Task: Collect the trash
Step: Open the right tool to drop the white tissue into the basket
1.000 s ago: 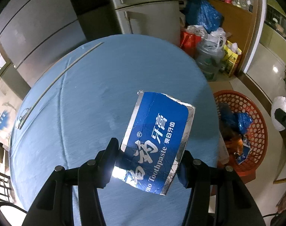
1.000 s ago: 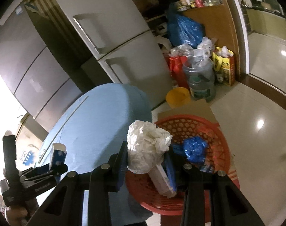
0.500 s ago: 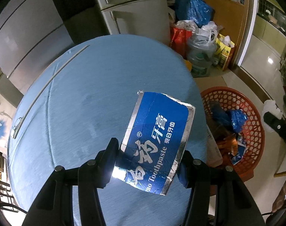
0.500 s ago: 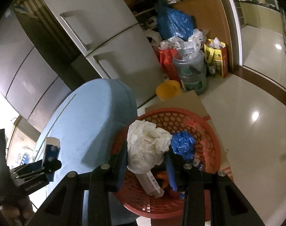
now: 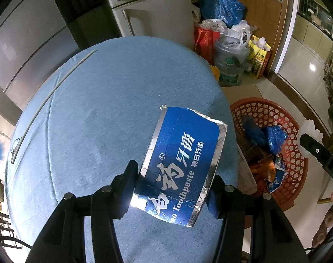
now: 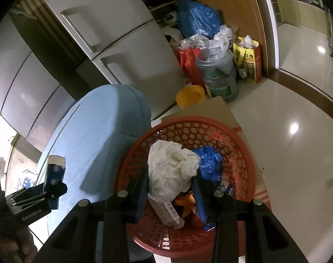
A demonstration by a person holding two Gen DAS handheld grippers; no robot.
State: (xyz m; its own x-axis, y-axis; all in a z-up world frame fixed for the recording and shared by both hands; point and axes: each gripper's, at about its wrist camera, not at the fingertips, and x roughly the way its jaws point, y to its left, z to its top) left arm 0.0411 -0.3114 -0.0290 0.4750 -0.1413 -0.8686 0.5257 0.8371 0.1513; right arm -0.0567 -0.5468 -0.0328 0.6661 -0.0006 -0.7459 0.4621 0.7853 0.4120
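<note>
My left gripper (image 5: 174,188) is shut on a flattened blue toothpaste box (image 5: 184,157) with silver edges, held above the round blue table (image 5: 100,114). The box and left gripper also show in the right wrist view (image 6: 54,171) at the far left. My right gripper (image 6: 170,182) is shut on a crumpled white tissue wad (image 6: 170,166), held directly over the red mesh basket (image 6: 238,153). The basket (image 5: 297,131) stands on the floor right of the table and holds blue wrappers, orange scraps and a white tube.
Grey refrigerators (image 6: 113,39) stand behind the table. Bags, a large water jug (image 6: 219,74) and a yellow bucket (image 6: 189,96) crowd the floor by the wooden cabinet. Flat cardboard (image 6: 210,109) lies under the basket. Glossy tile floor extends right.
My right gripper has carried the tissue wad from the table's edge to over the middle of the basket. My left gripper, still holding the box, has shifted slightly toward the basket.
</note>
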